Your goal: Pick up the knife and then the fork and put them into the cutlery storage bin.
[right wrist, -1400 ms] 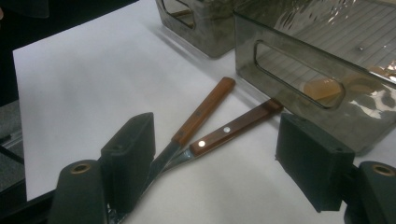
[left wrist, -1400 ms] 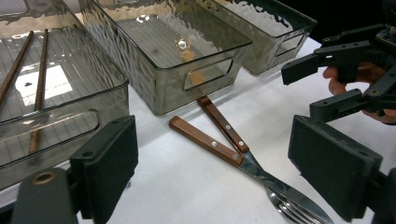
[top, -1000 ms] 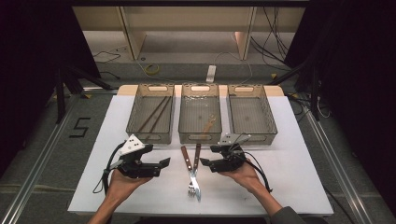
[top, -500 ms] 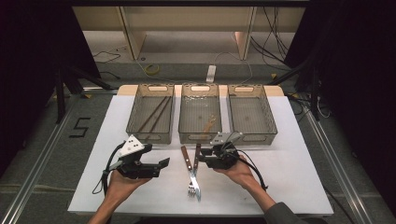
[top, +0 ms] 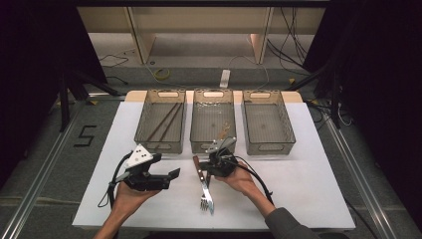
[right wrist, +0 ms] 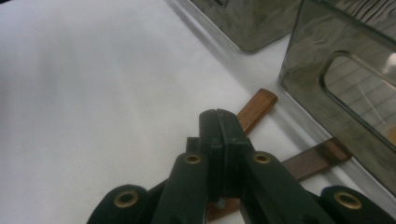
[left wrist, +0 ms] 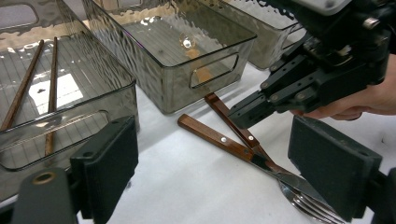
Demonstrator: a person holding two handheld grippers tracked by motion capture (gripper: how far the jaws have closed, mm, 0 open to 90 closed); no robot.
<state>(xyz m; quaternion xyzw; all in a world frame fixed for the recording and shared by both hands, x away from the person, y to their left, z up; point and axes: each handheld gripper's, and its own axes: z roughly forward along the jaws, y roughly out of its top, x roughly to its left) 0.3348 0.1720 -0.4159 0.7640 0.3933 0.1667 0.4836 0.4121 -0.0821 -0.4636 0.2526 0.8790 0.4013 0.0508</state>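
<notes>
Right gripper view showing right gripper (right wrist: pixel 218 122) jaws pressing together, empty, hovering just over crossed wooden-handled knife (left wrist: pixel 219 138) and fork (left wrist: pixel 233 123); handles pointing toward middle bin (top: pixel 213 127). Left gripper (left wrist: pixel 229 163) spreading wide, sitting farther off.

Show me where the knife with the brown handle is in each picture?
High view: the knife lies on the white table, bottom middle, crossed with the fork, by the right gripper.
Left gripper view: the knife runs from centre to lower right.
Right gripper view: one of two brown handles past the shut jaws; I cannot tell which.
Shared landmark: the middle bin, just behind the handles.
</notes>
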